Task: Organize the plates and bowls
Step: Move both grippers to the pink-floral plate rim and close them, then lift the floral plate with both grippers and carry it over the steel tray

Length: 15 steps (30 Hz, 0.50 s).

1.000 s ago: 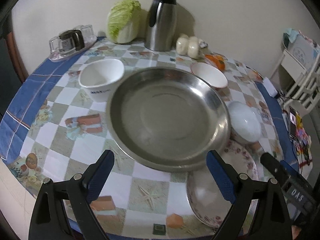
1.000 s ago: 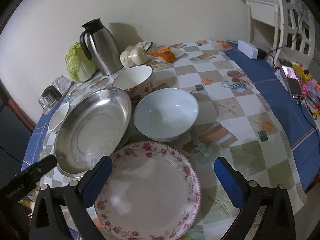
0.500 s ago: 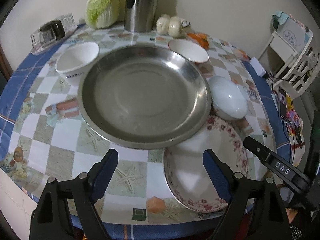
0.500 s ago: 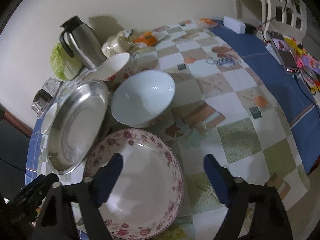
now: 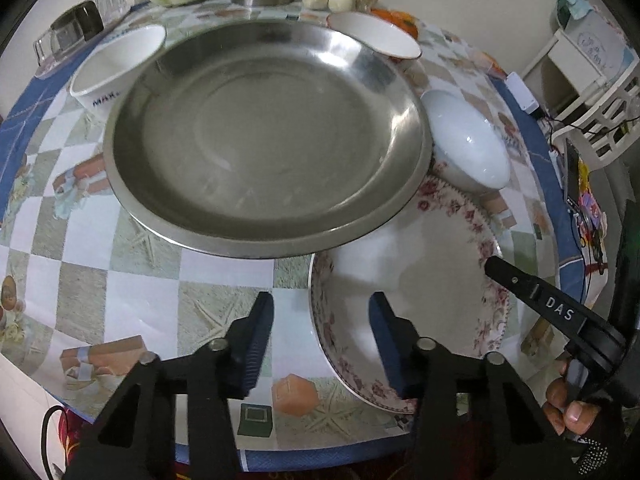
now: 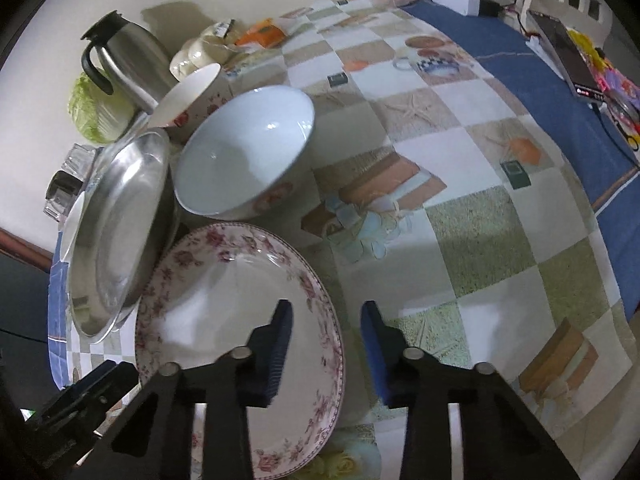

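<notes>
Over the floral plate, both the left gripper and right gripper, jaws just narrowing yet grasping nothing, straddle opposite rims; uneven pinches could tip it against the steel basin.

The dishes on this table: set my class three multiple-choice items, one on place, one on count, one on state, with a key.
1. Where does the floral plate lie?
A. inside the steel pan
B. at the near table edge, its rim tucked under the steel pan
C. on the kettle

2. How many bowls are there?
A. one
B. three
C. five

3. How does the pale blue bowl stand?
A. upright and empty
B. upside down
C. full of rice

Key: B, the steel pan overlaps the plate's rim; B, the lettered bowl, the red-patterned bowl and the pale blue bowl; A, its bare inside faces up.
</notes>
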### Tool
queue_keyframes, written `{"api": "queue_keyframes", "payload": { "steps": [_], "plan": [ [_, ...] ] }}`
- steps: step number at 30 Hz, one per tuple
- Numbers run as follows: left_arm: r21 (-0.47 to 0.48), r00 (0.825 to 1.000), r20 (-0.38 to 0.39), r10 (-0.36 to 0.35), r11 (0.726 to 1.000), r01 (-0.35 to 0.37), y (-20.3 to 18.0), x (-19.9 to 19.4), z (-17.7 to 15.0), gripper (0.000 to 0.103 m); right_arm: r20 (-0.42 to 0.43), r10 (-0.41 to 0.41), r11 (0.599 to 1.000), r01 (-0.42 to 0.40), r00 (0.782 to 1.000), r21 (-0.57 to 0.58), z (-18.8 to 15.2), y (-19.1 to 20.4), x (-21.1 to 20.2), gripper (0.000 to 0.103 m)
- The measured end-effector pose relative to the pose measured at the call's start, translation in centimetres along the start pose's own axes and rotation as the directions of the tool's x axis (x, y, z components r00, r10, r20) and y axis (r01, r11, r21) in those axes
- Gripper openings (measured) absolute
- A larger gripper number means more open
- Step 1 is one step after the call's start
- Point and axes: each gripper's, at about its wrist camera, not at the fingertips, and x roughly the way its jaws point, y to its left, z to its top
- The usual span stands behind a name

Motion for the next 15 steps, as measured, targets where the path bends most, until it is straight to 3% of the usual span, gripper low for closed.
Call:
{"api": "queue_keyframes", "payload": {
  "steps": [5, 15],
  "plan": [
    [-0.011, 1.0, -0.024, -0.006, 1.0, 0.006, 0.3, 1.0, 0.1, 0.034, -0.011, 0.002, 1.0, -0.002, 1.0, -0.002, 0.0, 0.0, 0.3, 0.016],
    [-0.014, 0.998, -0.052, -0.028, 1.0, 0.027, 0.5, 2.6, 0.4, 0.022, -0.023, 0.024, 1.0, -0.024, 0.999, -0.006, 0.2, -0.1, 1.0, 0.016]
  ]
}}
